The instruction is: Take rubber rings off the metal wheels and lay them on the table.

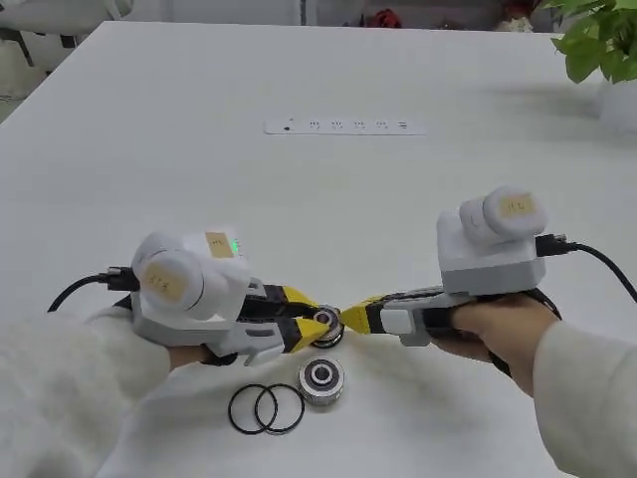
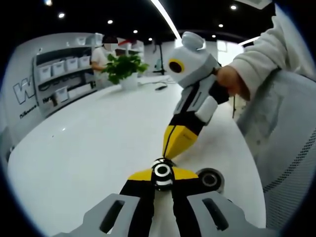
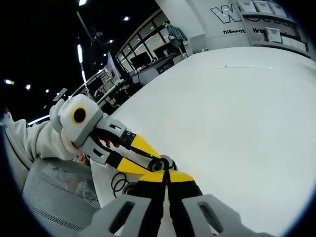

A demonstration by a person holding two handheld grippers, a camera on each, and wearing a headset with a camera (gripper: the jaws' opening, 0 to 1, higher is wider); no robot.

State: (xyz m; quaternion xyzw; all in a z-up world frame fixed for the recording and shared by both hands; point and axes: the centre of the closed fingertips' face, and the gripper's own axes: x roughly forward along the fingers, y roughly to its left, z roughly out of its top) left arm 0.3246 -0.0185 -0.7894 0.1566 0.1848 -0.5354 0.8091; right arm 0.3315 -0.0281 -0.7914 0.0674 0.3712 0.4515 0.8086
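Near edge: two rubber rings [image 1: 266, 408] lie flat and overlapping on the table [image 1: 199, 149]. A loose wheel [image 1: 321, 378] sits just right of them, and its rim looks like bare metal as far as I can tell.

Just beyond, the left gripper [image 1: 315, 329] is clamped on a second wheel [image 2: 163, 171]. It has a dark outer band, so I judge it not yet stripped. From the right comes the right gripper [image 1: 356, 317], jaws all but together and tips touching that wheel's edge. Can't tell if any rubber is between them.

Risks:
- The tips nip only a sliver, and the rubber snaps back on.
- An off-axis pull twists the wheel out of the left jaws.
- The freed rubber flicks away or lands on the loose wheel.

Far: power strip [image 1: 343, 126], and a plant [image 1: 597, 40] far right, both well apart from the work.
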